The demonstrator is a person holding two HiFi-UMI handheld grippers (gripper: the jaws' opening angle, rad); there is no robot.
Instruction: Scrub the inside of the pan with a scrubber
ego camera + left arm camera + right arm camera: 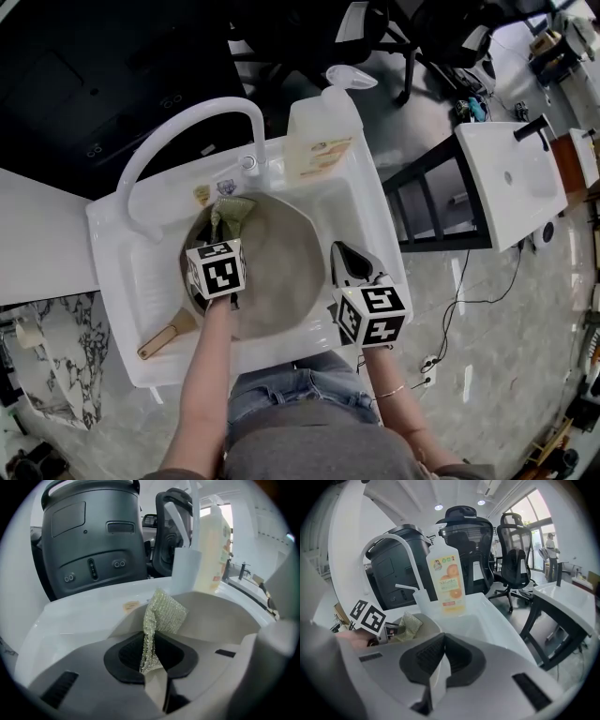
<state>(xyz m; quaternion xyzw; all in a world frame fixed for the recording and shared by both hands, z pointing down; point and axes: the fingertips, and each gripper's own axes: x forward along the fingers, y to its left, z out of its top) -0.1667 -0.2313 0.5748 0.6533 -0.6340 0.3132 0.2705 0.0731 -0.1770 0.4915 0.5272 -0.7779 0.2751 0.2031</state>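
We're pinching the scrubber [165,613] in the left gripper [151,665]: jaws are clamping its lower edge, mesh is sticking out past the tips. The pan [281,272] is sitting in the sink [367,220], directly below those jaws. We're holding the right gripper [439,665] with jaws pressed together on nothing, pan lying to their left, soap bottle [447,581] standing ahead of them.

We note: pan [281,272] in sink [364,217]; scrubber [232,214] at pan's 11 o'clock; bottle [322,136] on sink rim, 1 o'clock.
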